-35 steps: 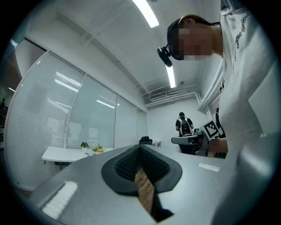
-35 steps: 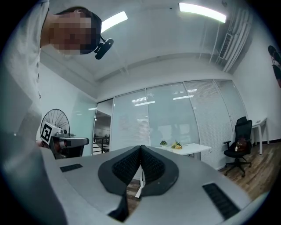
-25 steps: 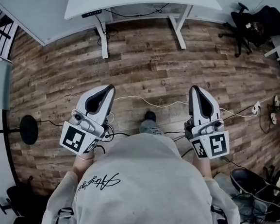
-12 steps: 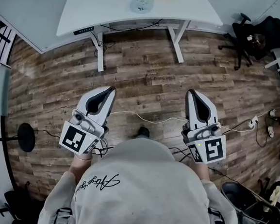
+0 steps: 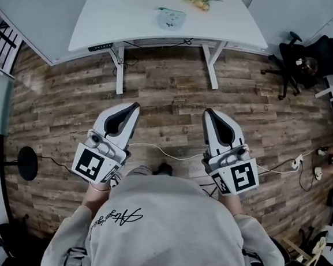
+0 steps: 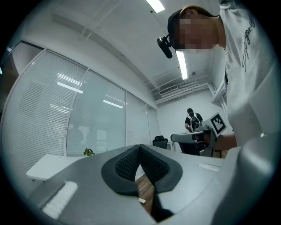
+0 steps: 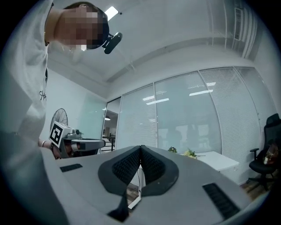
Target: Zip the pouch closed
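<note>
- both the left gripper (image 5: 135,105) and the right gripper (image 5: 208,111) have their jaws pressed together, with nothing between them.
- the pouch (image 5: 171,19) lies on the white table (image 5: 107,14), well apart from both grippers and ahead of them, across bare wood floor.
- the pouch is too small to tell how its zip stands; the person's sweatshirt hides both hands.
- since a second ago the table and pouch have come further into view, and the right gripper sits nearer the left.

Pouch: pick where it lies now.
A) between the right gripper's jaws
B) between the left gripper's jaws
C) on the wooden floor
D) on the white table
D: the pouch lies on the white table, apart from the left gripper and right gripper, both shut and empty.
</note>
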Tool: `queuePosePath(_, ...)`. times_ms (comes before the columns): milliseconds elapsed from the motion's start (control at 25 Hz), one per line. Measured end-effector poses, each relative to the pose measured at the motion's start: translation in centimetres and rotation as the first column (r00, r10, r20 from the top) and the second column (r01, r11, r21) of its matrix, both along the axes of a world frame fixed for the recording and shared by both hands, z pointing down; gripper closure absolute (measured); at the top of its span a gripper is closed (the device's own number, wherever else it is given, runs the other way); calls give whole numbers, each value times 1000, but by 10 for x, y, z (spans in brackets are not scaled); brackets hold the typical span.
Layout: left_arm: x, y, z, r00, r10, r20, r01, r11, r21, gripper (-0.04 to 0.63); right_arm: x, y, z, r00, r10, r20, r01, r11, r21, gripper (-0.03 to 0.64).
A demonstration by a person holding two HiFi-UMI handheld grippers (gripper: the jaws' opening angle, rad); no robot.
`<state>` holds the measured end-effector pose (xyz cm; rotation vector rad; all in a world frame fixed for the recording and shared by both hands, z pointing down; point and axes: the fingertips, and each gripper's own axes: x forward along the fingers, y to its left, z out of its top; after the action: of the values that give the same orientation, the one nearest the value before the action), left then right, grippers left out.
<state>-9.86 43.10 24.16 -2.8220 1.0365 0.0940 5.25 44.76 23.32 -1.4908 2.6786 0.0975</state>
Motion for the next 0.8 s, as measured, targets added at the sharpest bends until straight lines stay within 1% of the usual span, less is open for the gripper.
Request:
queuePosePath(120, -10, 0, 4, 1000, 8, 13, -8, 1000, -9, 595, -8, -3, 2, 1000, 6, 5, -6, 1000, 2, 615)
queuePosePath(200, -16, -4, 6, 1000, 11, 2, -11, 1000, -20, 595, -8, -7, -2, 999, 29, 23, -30, 999, 20, 616)
queuePosePath(240, -17, -6, 6, 1000, 9, -9, -9, 1000, -29, 586, -6, -9, -4, 998, 45, 48, -46, 999, 23, 594)
queuePosePath(280, -19, -8, 5, 1000, 6, -17, -7, 999, -38, 334, -4, -11, -6, 995, 62, 80, -64, 998, 17, 389)
queuePosePath(320, -20, -9, 5, 1000, 5, -21, -6, 999, -44, 106, -1, -12, -6, 991, 82, 107, -83, 997, 7, 222)
queuePosePath(400, -24, -12, 4, 1000, -4, -25, 3, 999, -40, 106, 6, -18, -4, 984, 130, 124, -129, 992, -11, 149)
queuePosePath(480, -28, -17, 3, 999, -23, -25, 22, 999, -32, 106, 12, -24, -2, 979, 164, 116, -163, 986, -18, 117)
queuePosePath(680, -36, -22, 9, 999, -45, 5, 46, 998, -32, 106, 15, -25, 2, 979, 188, 84, -187, 982, -20, 110)
queuePosePath(800, -40, -25, 7, 999, -47, 5, 47, 998, -30, 106, 11, -27, 5, 980, 181, 80, -180, 983, -30, 110)
